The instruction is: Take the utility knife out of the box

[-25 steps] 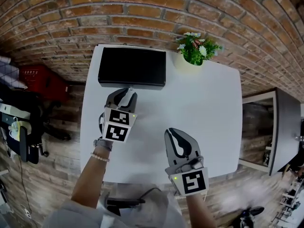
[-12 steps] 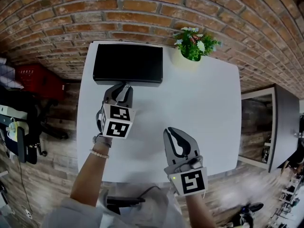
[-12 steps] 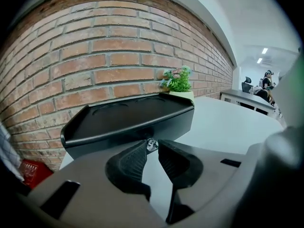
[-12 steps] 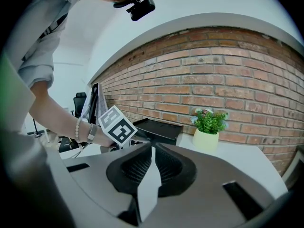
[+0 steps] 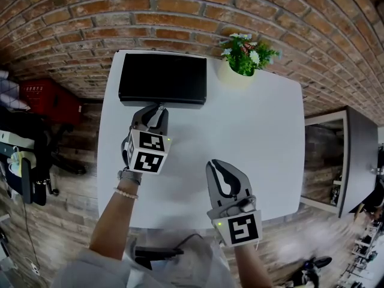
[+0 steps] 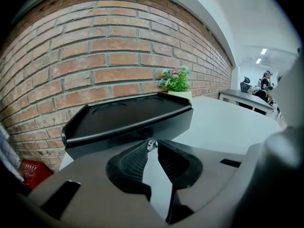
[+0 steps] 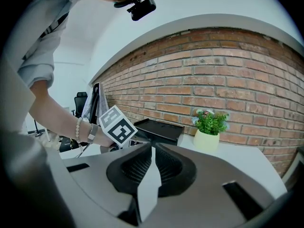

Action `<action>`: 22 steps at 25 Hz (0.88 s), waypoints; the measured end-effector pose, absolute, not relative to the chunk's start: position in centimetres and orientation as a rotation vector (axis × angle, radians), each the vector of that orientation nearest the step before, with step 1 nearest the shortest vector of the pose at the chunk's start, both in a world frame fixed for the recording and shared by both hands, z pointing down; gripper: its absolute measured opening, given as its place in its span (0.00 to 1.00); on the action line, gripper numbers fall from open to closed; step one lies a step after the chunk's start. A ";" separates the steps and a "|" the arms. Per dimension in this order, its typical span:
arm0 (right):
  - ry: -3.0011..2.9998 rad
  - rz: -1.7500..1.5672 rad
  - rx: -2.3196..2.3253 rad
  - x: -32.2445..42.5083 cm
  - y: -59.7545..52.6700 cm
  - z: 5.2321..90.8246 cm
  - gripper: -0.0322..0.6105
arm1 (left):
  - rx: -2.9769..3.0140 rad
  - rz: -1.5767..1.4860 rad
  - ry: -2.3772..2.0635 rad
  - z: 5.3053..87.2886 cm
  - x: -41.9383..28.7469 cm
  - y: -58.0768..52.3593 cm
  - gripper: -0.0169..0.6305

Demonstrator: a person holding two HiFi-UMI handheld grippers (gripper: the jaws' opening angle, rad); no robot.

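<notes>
Utility knife: not visible in any view; it is judged to lie inside the closed box (image 5: 163, 78), whose lid is down.
Box: black and flat, it sits at the far edge of the white table (image 5: 258, 131), hard against the brick wall.
Left gripper (image 5: 157, 111): it is at the box's front face, its jaws drawn together at the tips on a small silver catch (image 6: 151, 144).
Right gripper (image 5: 218, 168): it is well in front of the box and to its right, over bare table, with its jaws together on nothing.
Potted plant (image 5: 243, 59): it stands just right of the box, by the wall.
Step in hand: this is probably freeing the catch so the lid can lift. It looks best done with the pinch square on the catch and the pull along the way the catch gives. A sideways tug would likely drag the whole box instead. The idle right gripper could come up and steady the box's front edge.
Head view: it shows both grippers and the whole box, but the left gripper's jaws cover the catch.
Left gripper view: it alone shows the catch between the tips, and the lid's raised rim with shallow round recesses.
Right gripper view: it alone shows the person's forearm, a bead bracelet and the left gripper's marker cube from the side, in front of the box. It does not show the catch.
</notes>
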State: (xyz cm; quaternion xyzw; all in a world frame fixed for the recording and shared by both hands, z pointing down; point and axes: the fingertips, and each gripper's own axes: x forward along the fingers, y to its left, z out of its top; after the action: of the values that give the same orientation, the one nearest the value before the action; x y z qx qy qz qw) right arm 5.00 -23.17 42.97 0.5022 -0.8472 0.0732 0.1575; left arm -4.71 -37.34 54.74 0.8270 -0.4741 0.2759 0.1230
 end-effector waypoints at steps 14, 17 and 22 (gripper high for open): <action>-2.470 0.201 1.397 4.6 -22.0 42.5 0.13 | 2.382 0.839 -1.382 54.8 -4.7 -33.7 0.15; -2.480 0.198 1.380 4.4 -21.5 42.5 0.13 | 2.372 0.841 -1.382 54.9 -4.7 -32.7 0.15; -2.483 0.205 1.366 4.6 -20.7 42.5 0.13 | 2.360 0.842 -1.385 54.9 -4.7 -31.1 0.15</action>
State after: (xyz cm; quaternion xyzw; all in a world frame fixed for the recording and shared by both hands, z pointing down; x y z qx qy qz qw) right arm 4.63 -20.65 42.51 0.4753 -0.8641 0.0713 0.1496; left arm -4.71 -31.10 54.90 0.8163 -0.4791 0.2913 0.1386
